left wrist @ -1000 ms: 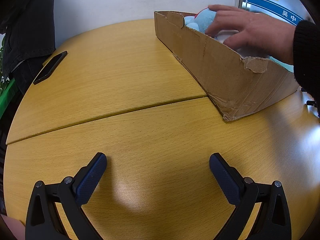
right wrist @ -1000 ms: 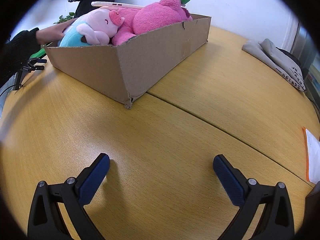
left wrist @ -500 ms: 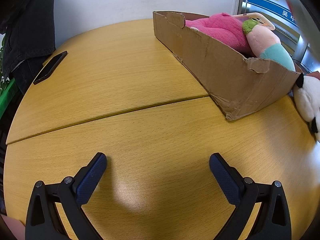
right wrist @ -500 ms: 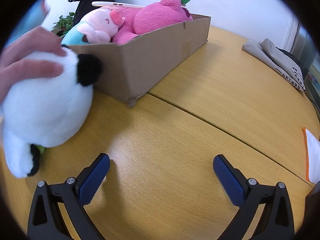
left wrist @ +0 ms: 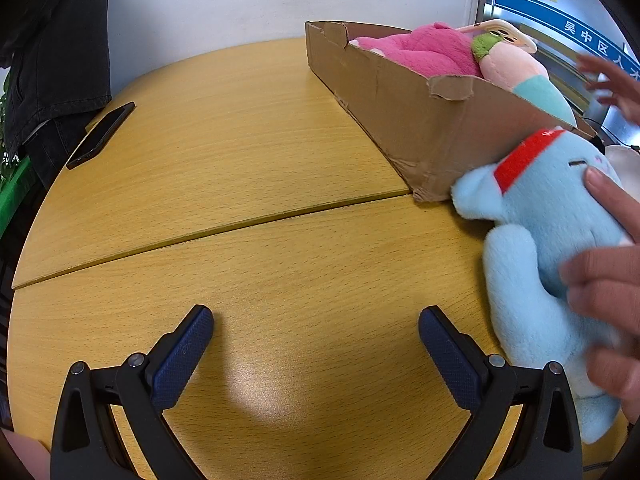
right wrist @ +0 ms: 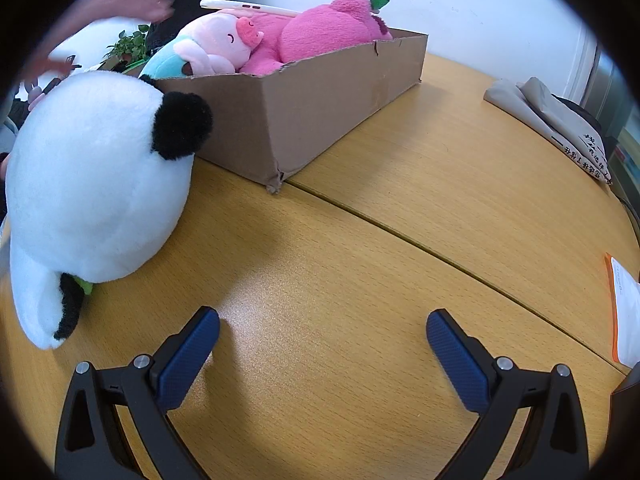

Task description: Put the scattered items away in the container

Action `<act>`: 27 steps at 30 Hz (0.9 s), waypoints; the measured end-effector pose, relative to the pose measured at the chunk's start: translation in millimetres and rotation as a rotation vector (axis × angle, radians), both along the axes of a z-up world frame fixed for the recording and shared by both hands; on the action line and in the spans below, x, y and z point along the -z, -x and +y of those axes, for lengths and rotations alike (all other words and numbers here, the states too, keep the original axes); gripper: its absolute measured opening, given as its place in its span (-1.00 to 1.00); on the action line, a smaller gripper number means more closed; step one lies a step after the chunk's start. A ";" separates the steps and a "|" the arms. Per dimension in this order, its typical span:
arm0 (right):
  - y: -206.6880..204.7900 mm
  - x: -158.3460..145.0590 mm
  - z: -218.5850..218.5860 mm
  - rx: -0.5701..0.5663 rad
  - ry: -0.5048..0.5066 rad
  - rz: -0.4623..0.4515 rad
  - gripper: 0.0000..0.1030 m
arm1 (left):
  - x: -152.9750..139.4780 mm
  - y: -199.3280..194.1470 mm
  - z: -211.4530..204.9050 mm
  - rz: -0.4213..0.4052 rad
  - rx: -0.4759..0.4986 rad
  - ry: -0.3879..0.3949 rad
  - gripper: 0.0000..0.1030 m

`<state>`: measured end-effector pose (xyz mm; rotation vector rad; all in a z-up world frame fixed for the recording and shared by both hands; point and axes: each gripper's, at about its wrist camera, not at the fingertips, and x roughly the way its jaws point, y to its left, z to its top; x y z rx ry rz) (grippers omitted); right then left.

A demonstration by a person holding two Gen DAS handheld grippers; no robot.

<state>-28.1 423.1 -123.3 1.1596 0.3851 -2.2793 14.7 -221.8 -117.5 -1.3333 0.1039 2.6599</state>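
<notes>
A: Left wrist view, left to right, quick. Black phone (left wrist: 101,135) at the left edge of the wooden table (left wrist: 240,152), dark jacket (left wrist: 56,40) hanging upper left.

B: Left gripper (left wrist: 316,344)?

A: Bottom centre, fingers spread wide, nothing between them, just above bare tabletop.

B: The container?

A: Cardboard box (left wrist: 420,120) upper right of centre, pink plush (left wrist: 420,54) and a pale pink plush (left wrist: 516,70) inside, a light-coloured phone (left wrist: 504,34) lying on top of them. Right of the box corner, a light blue plush (left wrist: 552,248) with a red band lies on the table, a bare hand (left wrist: 600,276) pressing on it at the right edge.

B: Right wrist view?

A: White panda plush (right wrist: 96,188) at left, on the table, touching the cardboard box (right wrist: 328,104). A blurred hand (right wrist: 112,12) sits in the upper left. The pink plush (right wrist: 328,28) and the pale pink plush (right wrist: 220,42) show over the rim. Right gripper (right wrist: 323,342) bottom centre, fingers wide apart, holding nothing. Grey folded bag (right wrist: 556,120) at upper right, orange-edged paper (right wrist: 624,312) at the right edge.
</notes>
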 end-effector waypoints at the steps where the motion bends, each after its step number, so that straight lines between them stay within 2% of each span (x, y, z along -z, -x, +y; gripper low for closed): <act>1: 0.0 0.0 0.0 0.000 0.000 0.000 1.00 | -0.1 -0.2 0.2 0.000 0.000 0.000 1.00; 27: -0.8 -0.9 -1.1 0.000 0.001 -0.001 1.00 | -0.1 -1.8 -0.3 0.000 0.000 0.000 1.00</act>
